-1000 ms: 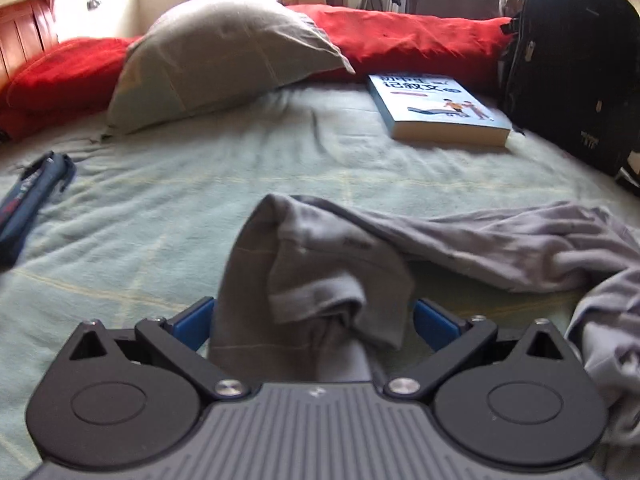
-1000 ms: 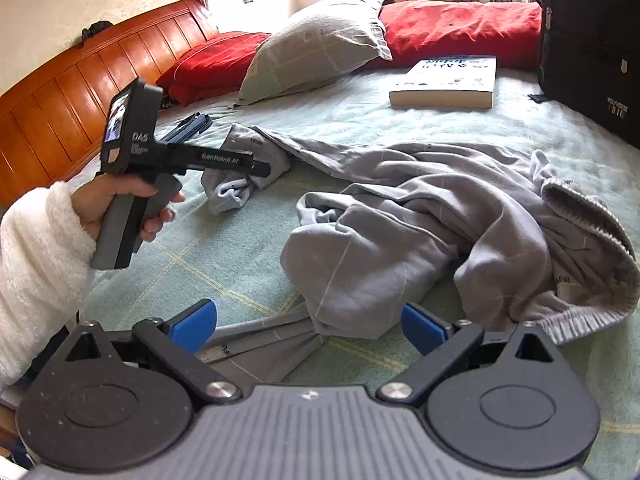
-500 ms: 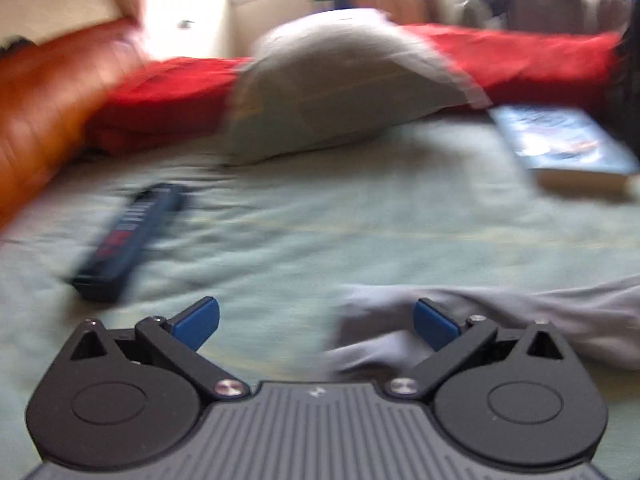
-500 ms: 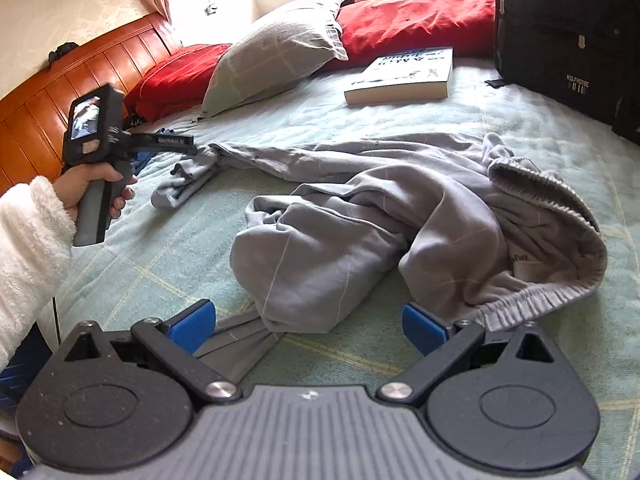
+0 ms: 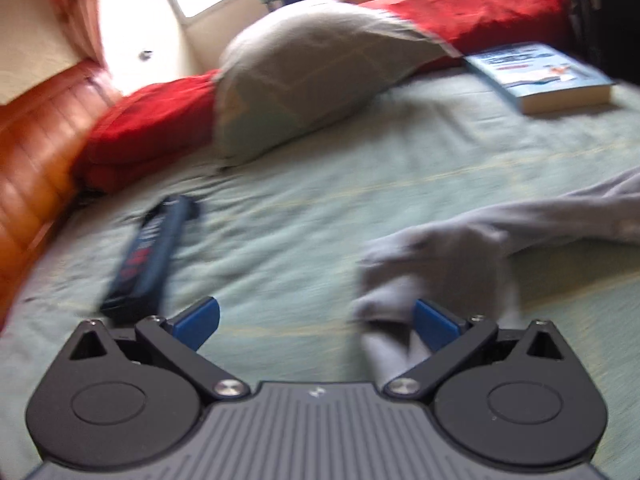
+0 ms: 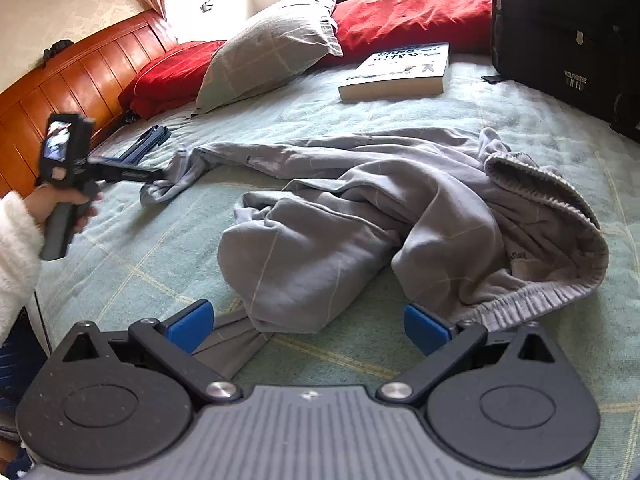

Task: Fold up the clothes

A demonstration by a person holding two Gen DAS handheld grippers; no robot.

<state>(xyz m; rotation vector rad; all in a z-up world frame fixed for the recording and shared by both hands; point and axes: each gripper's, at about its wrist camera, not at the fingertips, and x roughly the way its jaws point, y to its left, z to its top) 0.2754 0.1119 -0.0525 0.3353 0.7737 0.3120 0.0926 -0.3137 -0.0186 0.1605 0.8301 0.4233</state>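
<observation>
The left gripper point(image 5: 316, 320) has its blue fingers point(image 5: 198, 318) spread wide, holding nothing; the cuff end of the grey sweatpants point(image 5: 436, 268) lies bunched just at the right finger, though blur hides whether they touch. From the right wrist view the same left gripper point(image 6: 154, 176) sits at the far left, its tip at that leg end, held by a hand point(image 6: 60, 210) in a white fleecy sleeve point(image 6: 16, 256).

The right gripper point(image 6: 306, 330) is likewise spread wide and empty. Between its fingers point(image 6: 190, 326) lies the other leg end of the grey sweatpants point(image 6: 380, 216), a flat strip running under the left finger. The trousers lie crumpled across the green bed cover point(image 6: 160, 264), one leg stretched toward the left, the ribbed waistband point(image 6: 560, 216) curled open on the right.

Farther off lie a dark blue folded umbrella point(image 5: 152, 256), a grey pillow point(image 6: 272, 44), red pillows point(image 6: 412, 16), a book point(image 6: 400, 72) and a black backpack point(image 6: 560, 28) at the far right. A wooden headboard point(image 6: 80, 76) runs along the left.
</observation>
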